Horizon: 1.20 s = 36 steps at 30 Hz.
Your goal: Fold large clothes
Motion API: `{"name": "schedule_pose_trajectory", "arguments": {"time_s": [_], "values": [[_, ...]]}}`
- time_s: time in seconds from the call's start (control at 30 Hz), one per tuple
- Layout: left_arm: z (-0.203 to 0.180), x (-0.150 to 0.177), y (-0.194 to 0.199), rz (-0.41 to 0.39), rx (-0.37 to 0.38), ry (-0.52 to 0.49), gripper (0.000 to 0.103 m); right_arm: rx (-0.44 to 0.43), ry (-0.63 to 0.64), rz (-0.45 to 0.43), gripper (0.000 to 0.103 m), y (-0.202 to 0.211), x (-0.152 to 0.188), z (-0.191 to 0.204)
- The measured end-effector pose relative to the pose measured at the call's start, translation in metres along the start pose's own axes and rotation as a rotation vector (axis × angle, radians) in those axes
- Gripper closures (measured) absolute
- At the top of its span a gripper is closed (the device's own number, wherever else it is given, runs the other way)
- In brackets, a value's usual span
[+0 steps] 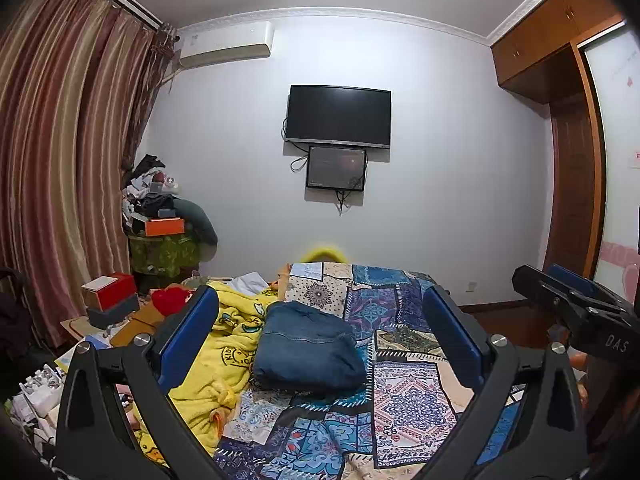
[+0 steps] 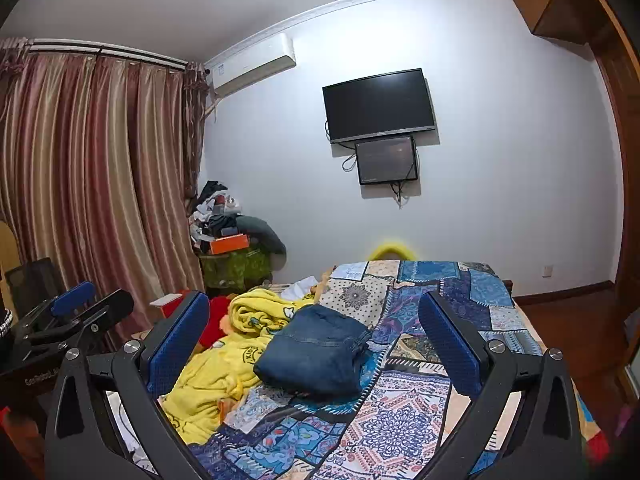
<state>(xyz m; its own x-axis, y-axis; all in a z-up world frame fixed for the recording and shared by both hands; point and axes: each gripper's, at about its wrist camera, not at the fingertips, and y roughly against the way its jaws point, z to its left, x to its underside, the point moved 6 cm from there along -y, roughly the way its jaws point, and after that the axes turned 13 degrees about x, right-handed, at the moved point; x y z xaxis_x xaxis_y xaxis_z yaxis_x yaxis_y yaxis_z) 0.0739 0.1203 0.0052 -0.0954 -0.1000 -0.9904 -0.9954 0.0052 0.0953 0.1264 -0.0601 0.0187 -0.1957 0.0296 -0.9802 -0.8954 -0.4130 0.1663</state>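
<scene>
A blue denim garment (image 1: pixel 308 350) lies folded in a compact bundle on the patchwork bed cover (image 1: pixel 404 404); it also shows in the right wrist view (image 2: pixel 316 354). My left gripper (image 1: pixel 320 300) is open and empty, raised above the bed and short of the bundle. My right gripper (image 2: pixel 314 304) is also open and empty, held at a similar height. Each gripper shows at the edge of the other's view: the right gripper (image 1: pixel 568 300) and the left gripper (image 2: pixel 76 312).
A crumpled yellow robe (image 1: pixel 224 352) lies left of the denim, with a red item (image 1: pixel 170 300) behind it. Boxes and clutter (image 1: pixel 112 296) crowd the bedside at left. Curtains (image 1: pixel 60 140), a wall TV (image 1: pixel 338 116) and a wooden wardrobe (image 1: pixel 572 80) surround the bed.
</scene>
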Motion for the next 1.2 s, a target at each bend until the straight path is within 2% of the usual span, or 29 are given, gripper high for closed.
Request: {"name": "schedule_pose_trajectory", "arguments": {"time_s": [0.47, 1.2], "values": [[-0.005, 0.001, -0.006, 0.034, 0.061, 0.008, 0.001, 0.021, -0.004, 0.003, 0.0, 0.002, -0.001, -0.001], [0.002, 0.007, -0.014, 0.042, 0.071, 0.021, 0.001, 0.034, 0.008, 0.032, 0.0, -0.008, 0.003, 0.0]]}}
